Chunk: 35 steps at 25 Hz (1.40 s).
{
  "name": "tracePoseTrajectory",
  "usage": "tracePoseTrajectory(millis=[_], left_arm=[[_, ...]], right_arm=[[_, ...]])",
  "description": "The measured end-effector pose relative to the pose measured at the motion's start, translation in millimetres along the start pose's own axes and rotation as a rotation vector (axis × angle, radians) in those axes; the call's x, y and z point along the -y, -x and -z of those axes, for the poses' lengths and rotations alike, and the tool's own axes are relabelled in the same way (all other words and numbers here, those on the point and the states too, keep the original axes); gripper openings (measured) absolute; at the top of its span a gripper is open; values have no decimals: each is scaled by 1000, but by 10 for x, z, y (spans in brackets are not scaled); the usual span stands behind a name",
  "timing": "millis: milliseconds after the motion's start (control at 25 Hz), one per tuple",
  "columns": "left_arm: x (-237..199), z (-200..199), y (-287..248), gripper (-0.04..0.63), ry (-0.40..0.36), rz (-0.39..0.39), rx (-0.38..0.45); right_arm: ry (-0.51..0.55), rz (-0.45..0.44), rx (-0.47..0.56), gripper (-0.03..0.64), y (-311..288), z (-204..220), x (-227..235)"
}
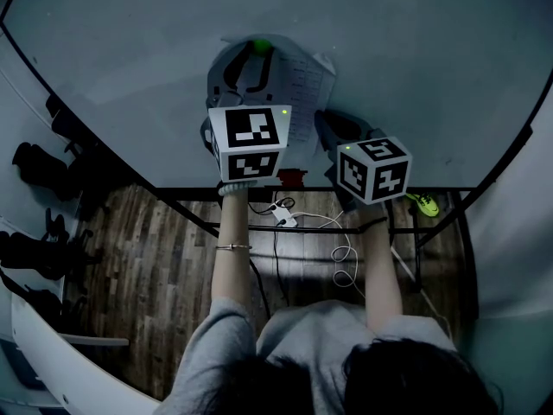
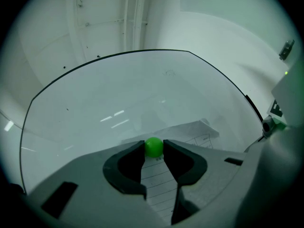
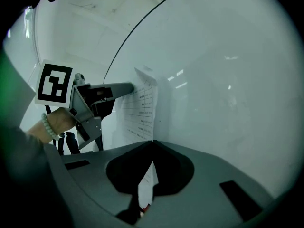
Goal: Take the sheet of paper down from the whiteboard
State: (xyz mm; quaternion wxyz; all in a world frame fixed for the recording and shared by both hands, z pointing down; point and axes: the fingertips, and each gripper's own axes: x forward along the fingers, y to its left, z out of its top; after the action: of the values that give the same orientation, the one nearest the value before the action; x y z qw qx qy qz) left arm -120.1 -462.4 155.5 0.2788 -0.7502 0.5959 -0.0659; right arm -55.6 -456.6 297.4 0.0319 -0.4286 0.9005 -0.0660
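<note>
A printed sheet of paper (image 1: 304, 93) hangs on the whiteboard (image 1: 130, 59), held at its top by a round green magnet (image 1: 260, 46). My left gripper (image 1: 258, 54) is shut on that magnet (image 2: 153, 147), with the sheet (image 2: 192, 133) lying just under the jaws. My right gripper (image 1: 328, 126) sits lower, at the sheet's bottom right edge. In the right gripper view its jaws (image 3: 152, 142) meet on the paper's edge (image 3: 142, 103), shut on it. The left gripper's body (image 3: 97, 101) shows there too, up against the sheet's top.
The whiteboard's dark frame (image 1: 285, 190) runs along its lower edge. Below it lie a wood floor, a white power strip with cables (image 1: 285, 217) and a small red object (image 1: 291, 178). Dark chairs (image 1: 39, 167) stand at the left, and a green item (image 1: 423, 203) at the right.
</note>
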Motion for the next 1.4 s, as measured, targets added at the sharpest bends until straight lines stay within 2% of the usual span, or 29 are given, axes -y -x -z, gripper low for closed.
tracePoseTrajectory(millis=[640,1400], left_arm=[[-22,-30,-13,127,33,-2,2],[29,-16,-26,127,36,2,-5]], right_arm=[[-41,-20,-58,0,-43,156,-52],[-104,-37,-77,0,-73,300,-45]])
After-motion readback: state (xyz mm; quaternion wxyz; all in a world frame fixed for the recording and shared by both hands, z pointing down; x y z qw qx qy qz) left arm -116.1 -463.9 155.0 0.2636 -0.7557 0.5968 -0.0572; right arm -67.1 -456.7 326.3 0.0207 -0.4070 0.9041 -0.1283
